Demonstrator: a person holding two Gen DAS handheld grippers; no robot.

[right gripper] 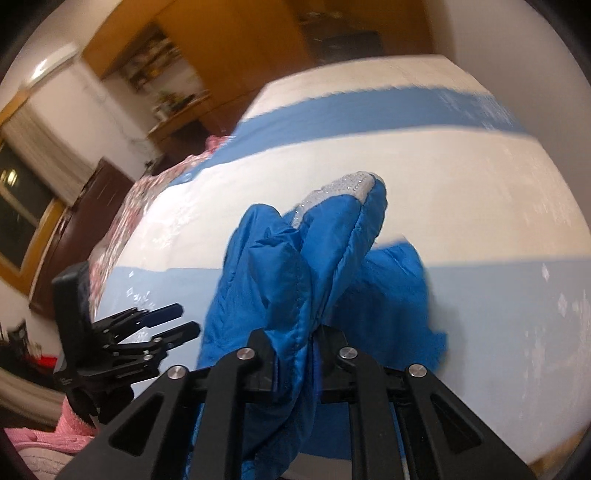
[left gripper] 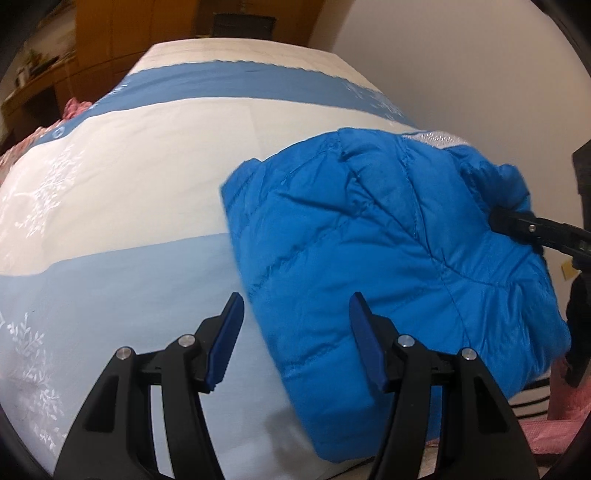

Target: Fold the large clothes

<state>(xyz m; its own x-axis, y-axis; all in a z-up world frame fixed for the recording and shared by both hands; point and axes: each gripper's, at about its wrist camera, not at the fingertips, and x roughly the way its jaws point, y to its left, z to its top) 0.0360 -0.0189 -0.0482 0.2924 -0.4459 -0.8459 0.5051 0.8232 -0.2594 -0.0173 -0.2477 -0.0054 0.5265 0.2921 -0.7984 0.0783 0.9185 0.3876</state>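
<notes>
A bright blue quilted jacket [left gripper: 369, 236] lies bunched on the right part of the bed, with a silvery lining patch [left gripper: 436, 138] showing at its far edge. My left gripper [left gripper: 295, 332] hovers open at the jacket's near left edge; its blue pads do not press on the fabric. In the right wrist view, my right gripper [right gripper: 314, 339] is shut on a raised fold of the blue jacket [right gripper: 295, 258], which drapes down over its fingers. That gripper also shows in the left wrist view as the right gripper [left gripper: 517, 225] pinching the jacket's right side. The left gripper [right gripper: 184, 320] shows open at the left.
The bed cover [left gripper: 147, 192] has white, light blue and dark blue bands with white leaf prints. Pink fabric [left gripper: 22, 147] lies along the bed's left side and pink cloth [right gripper: 55, 439] near the front. Wooden cabinets [left gripper: 122, 33] and a shelf stand behind the bed.
</notes>
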